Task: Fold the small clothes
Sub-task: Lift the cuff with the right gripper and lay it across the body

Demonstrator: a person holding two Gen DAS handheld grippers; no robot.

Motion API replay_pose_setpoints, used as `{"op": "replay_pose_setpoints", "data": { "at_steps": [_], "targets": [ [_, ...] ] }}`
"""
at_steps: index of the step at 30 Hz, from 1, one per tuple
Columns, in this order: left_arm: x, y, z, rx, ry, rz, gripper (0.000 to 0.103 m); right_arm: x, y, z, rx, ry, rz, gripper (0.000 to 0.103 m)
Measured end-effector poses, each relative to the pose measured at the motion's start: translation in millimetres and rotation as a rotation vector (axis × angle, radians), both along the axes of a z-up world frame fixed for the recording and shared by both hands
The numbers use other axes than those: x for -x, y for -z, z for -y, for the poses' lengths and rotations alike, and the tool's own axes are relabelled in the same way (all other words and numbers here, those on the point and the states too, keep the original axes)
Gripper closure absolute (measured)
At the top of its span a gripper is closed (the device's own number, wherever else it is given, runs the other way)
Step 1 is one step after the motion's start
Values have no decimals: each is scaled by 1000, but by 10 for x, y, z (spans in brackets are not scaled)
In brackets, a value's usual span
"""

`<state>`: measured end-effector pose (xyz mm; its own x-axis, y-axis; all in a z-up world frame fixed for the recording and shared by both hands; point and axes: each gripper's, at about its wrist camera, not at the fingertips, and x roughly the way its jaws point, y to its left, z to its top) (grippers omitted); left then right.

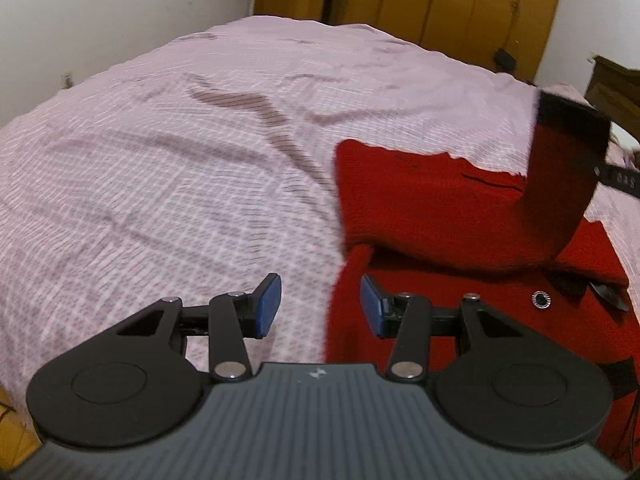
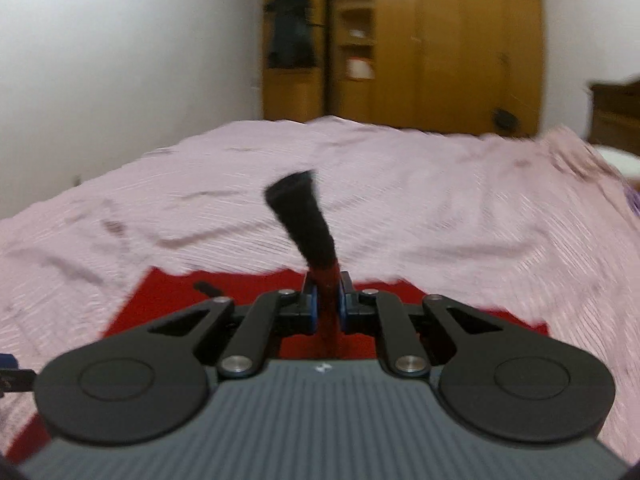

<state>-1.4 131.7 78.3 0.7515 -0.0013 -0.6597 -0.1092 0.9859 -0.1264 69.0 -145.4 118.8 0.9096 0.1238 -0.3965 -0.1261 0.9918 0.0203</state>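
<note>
Sleeve fold looks underway: right gripper [image 2: 328, 304] is clamped on the black-cuffed sleeve [image 2: 298, 216] of the red sweater [image 1: 440, 220] lying on the bed's [image 1: 160, 160] near right, left gripper [image 1: 320, 306] empty, jaws apart (hovering at the sweater's left edge); next, lay sleeve across body.

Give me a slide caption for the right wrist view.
Right gripper, jaws shut on the red garment's black-cuffed sleeve, lifting it above the pink bedspread.

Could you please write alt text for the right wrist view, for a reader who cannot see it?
The right gripper is shut on a red sleeve with a black cuff, lifted above the red garment. Behind lie a pink bedspread and a wooden wardrobe.
</note>
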Motion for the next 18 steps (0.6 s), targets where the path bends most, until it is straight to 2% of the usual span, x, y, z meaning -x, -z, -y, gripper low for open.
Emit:
{"op": "replay_pose_setpoints", "data": {
  "at_steps": [5, 11, 15, 18],
  "targets": [
    [-248, 67, 240, 13, 57, -28, 51, -8, 325, 418, -71, 126, -67, 90],
    [-481, 224, 471, -29, 79, -69, 51, 53, 702, 769, -191, 166, -169, 88],
    [-580, 316, 554, -55, 85, -89, 51, 211, 788, 877, -206, 172, -156, 73],
    [-630, 344, 598, -81, 88, -93, 51, 293, 757, 974, -203, 161, -160, 68]
  ]
}}
